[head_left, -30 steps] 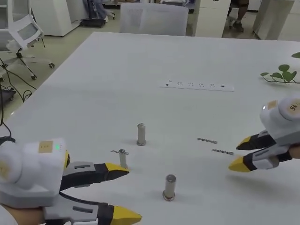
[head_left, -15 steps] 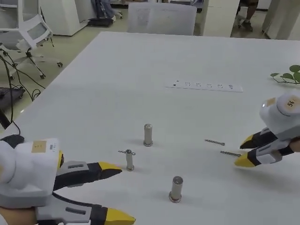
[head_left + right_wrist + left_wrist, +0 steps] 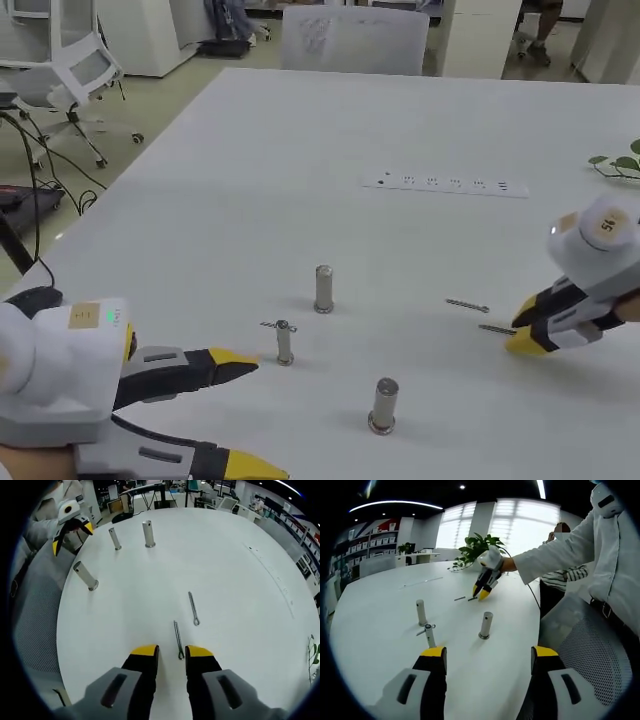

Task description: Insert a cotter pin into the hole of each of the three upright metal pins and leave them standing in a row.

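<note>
now the right gripper (image 3: pixel 172 651), narrowly parted, straddles the looped end of a thin steel cotter pin (image 3: pixel 177 635) lying flat on the white desk (image 3: pixel 240 605); light, stiff and slippery, it likely wants pinching mid-shank. the left gripper (image 3: pixel 489 652) hovers spread wide.

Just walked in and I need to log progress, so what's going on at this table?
A person holds a gripper in each hand. Three metal pins stand on the white table: the middle pin carries a cotter pin; the rear pin and front pin are bare. The right gripper, jaws slightly open, straddles the end of one loose cotter pin, not clamped; a second loose pin lies beside it. The left gripper is open near the middle pin.
</note>
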